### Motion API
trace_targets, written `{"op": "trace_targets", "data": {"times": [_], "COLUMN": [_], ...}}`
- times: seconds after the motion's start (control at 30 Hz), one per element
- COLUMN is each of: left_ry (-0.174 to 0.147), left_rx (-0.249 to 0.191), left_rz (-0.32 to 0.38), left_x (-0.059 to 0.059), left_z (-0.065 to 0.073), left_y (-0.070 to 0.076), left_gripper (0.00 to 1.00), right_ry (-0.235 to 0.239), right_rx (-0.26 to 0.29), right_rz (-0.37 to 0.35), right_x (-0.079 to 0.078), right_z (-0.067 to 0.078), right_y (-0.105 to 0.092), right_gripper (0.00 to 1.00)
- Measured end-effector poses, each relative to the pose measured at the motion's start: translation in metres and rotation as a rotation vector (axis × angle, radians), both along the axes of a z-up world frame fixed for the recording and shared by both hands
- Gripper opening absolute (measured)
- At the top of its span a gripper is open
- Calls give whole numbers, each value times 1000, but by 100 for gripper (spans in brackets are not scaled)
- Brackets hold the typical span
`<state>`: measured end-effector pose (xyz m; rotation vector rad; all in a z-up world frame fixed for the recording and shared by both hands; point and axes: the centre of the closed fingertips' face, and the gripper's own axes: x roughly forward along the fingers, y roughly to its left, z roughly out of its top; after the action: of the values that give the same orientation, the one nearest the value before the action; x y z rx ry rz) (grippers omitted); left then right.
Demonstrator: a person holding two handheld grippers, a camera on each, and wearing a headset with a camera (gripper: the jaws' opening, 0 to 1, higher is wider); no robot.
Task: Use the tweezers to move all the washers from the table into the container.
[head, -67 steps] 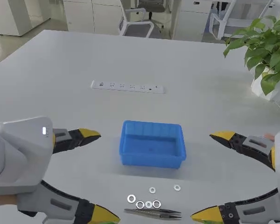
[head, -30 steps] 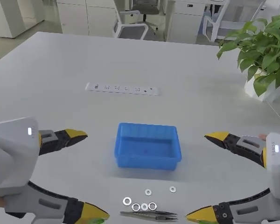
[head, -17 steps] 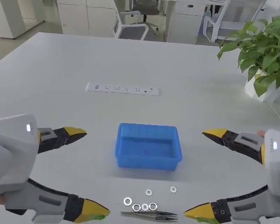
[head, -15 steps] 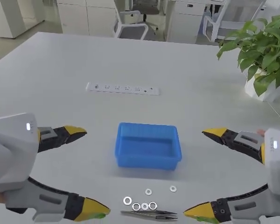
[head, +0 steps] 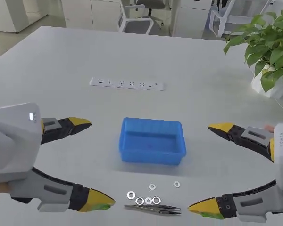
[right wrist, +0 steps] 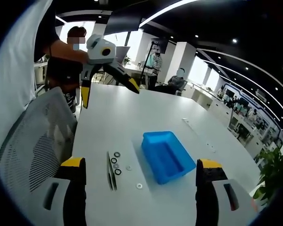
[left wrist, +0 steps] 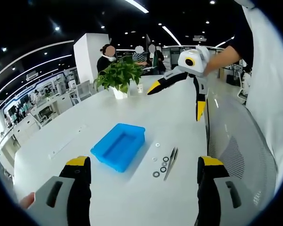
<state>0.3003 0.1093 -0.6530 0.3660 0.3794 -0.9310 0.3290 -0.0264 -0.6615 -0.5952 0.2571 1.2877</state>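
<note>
A blue container (head: 152,146) sits open-topped in the middle of the white table (head: 61,61). Nearer to me lie several silver washers (head: 148,201) in a row, with two loose ones (head: 177,184) beside them. The metal tweezers (head: 153,208) lie flat just in front of the row. My left gripper (head: 96,162) is open at the left, apart from everything. My right gripper (head: 201,167) is open at the right and holds nothing. The left gripper view shows the container (left wrist: 119,146), washers (left wrist: 160,165) and tweezers (left wrist: 170,163). The right gripper view shows the container (right wrist: 167,155), washers (right wrist: 116,166) and tweezers (right wrist: 110,176).
A white power strip (head: 127,84) lies beyond the container. A potted plant (head: 271,42) stands at the far right corner. Office chairs (head: 137,14) stand behind the table's far edge. A grey mesh chair (right wrist: 33,141) is at the near edge.
The head camera has tilted, so the picture has shifted a little. Both grippers stay open and spread, and the washers, tweezers and container lie where they were.
</note>
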Motion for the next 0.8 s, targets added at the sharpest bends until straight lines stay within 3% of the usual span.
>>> {"op": "trace_targets", "data": {"times": [0.2,0.33,0.4,0.5,0.57,0.63,0.8], "left_ry": [13,21,-56,22,21,44,88], "left_rx": [-4,16,27,1,37,45,-14], "left_rz": [-10,-28,-72,-49,-58,-62,-65], "left_x": [0,-1,-1,-4,-4,-6,-9], "left_z": [-5,-14,-9,-16,-24,-31,-39], "left_y": [-4,-6,-10,-10,-7,-8,-17], "left_gripper": [99,96,88,92,91,90,85], "right_ry": [13,30,31,48,60,69,78], "right_rx": [-4,-23,-49,-54,-63,-72,-94], "right_rz": [-6,-9,2,9,13,15,34], "right_x": [1,-1,-3,-5,-5,-6,-9], "right_z": [-4,-11,-16,-23,-28,-32,-42], "right_y": [2,2,2,4,6,8,10], "right_gripper": [97,93,87,85,84,83,77]}}
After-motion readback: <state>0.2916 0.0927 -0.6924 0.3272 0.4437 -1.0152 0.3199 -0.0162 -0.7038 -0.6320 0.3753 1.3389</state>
